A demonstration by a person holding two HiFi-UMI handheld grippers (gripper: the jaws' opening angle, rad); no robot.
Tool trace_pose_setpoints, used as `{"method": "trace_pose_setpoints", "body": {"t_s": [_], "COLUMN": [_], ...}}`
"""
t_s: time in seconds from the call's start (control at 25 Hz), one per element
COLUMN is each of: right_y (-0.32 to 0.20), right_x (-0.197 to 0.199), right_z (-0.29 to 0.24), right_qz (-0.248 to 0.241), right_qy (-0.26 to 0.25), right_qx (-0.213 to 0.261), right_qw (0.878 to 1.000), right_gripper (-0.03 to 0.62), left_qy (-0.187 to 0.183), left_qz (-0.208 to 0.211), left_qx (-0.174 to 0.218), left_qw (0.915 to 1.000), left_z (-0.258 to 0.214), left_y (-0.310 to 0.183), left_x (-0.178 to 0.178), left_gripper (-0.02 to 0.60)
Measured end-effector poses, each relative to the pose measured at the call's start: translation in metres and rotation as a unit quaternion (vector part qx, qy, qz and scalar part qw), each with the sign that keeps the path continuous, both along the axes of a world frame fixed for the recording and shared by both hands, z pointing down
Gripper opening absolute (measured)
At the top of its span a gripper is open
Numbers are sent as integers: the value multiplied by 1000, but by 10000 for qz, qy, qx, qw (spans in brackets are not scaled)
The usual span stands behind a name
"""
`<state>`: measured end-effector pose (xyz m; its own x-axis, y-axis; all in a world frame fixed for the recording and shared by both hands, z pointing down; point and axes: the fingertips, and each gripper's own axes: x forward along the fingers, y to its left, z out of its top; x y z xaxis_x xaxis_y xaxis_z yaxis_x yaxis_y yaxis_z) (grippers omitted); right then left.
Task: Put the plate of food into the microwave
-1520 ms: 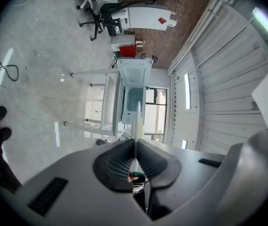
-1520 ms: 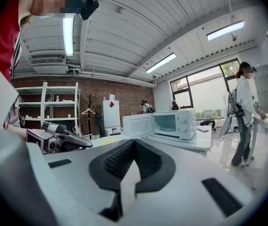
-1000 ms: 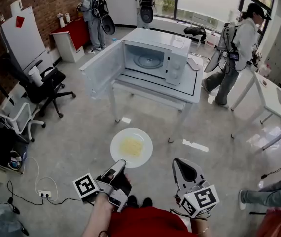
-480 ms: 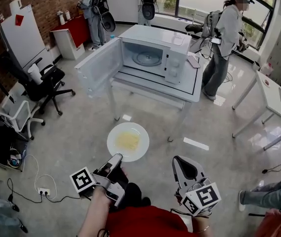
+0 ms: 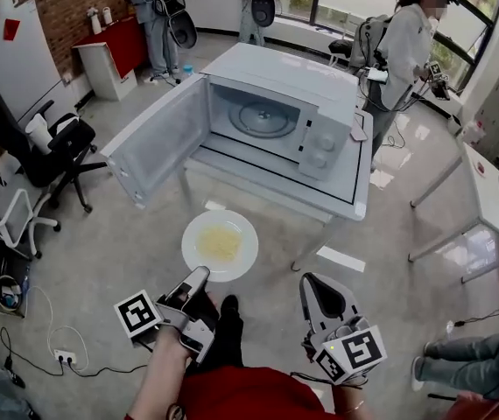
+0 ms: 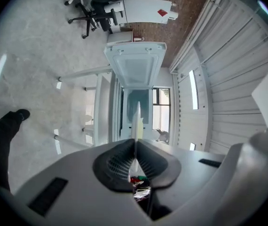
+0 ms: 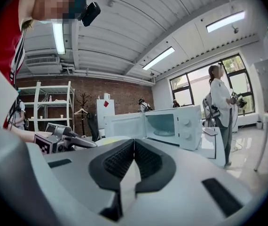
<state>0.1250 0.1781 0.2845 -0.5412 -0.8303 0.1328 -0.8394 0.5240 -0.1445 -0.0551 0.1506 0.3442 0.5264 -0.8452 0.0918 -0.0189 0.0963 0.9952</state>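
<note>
Plate of food (image 5: 220, 245) hung in the air short of the microwave (image 5: 319, 94), low, in front of its table (image 5: 361, 186). Left gripper (image 5: 199, 276) pinched the near rim, jaws nearly together on it. Right gripper (image 5: 315, 285) was closed on nothing. Door (image 5: 158, 147) stood wide open, glass turntable (image 5: 263, 119) bare. We judged the carry needed the plate level, raised over the sill and wide of the door. Plate white, round, shallow, with pale yellow food heaped at its centre.
</note>
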Motion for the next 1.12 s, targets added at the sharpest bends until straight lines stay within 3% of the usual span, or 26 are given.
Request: {"method": "trace_pose_setpoints", "body": {"t_s": [0.28,0.44,0.72,1.12], "right_y": [-123,-168,-204,-210], "right_x": [-31,-43,-47,-37], "right_z": [-12,-8,3,6], "right_qz": [34,-21,106,38], "right_qy": [-72,-38,-81,5], "right_qx": [-95,-219,-284,-371], "right_qw": [9999,9998,9995,9993], "right_gripper": [15,15,15,15], "left_qy": [8,62,162,105], "left_qz": [310,424,569,630], "left_qx": [47,110,145,84], "left_qw": [9995,9990,9981,9979], "left_z": [-14,-22,-19,-15], "left_y": [-124,-176,-209,-214], "left_x": [-8,-7,-3,9], "left_gripper": [23,23,23,23]}}
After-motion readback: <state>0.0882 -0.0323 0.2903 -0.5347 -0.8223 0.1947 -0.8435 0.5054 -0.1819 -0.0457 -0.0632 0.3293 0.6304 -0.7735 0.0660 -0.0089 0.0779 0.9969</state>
